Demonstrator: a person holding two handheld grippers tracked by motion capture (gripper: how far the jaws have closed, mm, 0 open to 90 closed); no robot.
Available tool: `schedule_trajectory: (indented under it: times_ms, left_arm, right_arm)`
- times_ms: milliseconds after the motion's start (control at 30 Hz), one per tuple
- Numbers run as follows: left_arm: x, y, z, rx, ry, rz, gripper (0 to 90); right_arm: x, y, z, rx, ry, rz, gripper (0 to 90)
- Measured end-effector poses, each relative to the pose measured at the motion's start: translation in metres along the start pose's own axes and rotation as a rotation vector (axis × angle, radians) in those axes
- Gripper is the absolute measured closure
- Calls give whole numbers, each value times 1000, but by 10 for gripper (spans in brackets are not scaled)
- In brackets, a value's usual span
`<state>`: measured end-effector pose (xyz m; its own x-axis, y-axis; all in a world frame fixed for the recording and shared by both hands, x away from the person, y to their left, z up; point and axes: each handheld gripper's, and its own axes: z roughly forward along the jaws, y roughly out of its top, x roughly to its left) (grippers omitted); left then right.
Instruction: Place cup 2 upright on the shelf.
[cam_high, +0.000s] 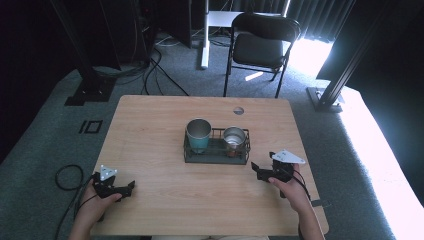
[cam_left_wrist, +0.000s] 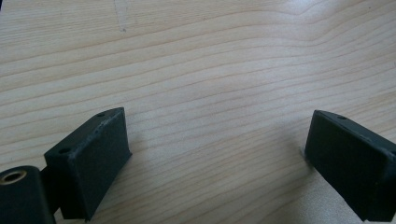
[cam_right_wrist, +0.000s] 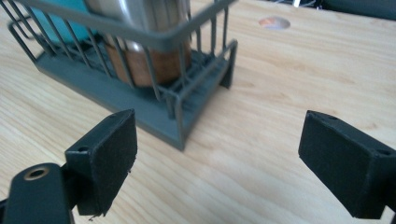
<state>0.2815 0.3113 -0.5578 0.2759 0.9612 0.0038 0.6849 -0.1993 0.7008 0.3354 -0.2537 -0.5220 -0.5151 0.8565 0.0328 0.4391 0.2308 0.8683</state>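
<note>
With jaws apart and empty, the right gripper (cam_high: 262, 170) is held just beside the dark wire rack (cam_high: 216, 156) at mid-tabletop, seemingly lined up for the copper-based steel cup (cam_high: 234, 139), while the left gripper (cam_high: 126, 188) is kept open over bare wood.

You're in a lab or studio: grey carpet (cam_high: 45, 150), black curtains (cam_high: 30, 45), loose cables (cam_high: 155, 65), metal stands (cam_high: 335, 85).
</note>
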Motion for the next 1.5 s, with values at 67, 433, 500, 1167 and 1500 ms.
schedule_trajectory:
  times_ms: [67,433,500,1167,1500]
  left_arm:
    - [0,0,0,0,0,0,70]
    - [0,0,0,0,0,0,70]
    - [0,0,0,1,0,0,70]
    - [0,0,0,1,0,0,70]
    - [0,0,0,0,1,3,71]
  right_arm:
    - [-2,-4,-2,6,2,12,114]
    - [-12,-25,-11,56,-19,43,114]
    - [-14,-27,-12,62,-21,43,114]
    - [-30,-59,-40,169,-98,108,114]
    - [-35,-70,-52,209,-161,129,114]
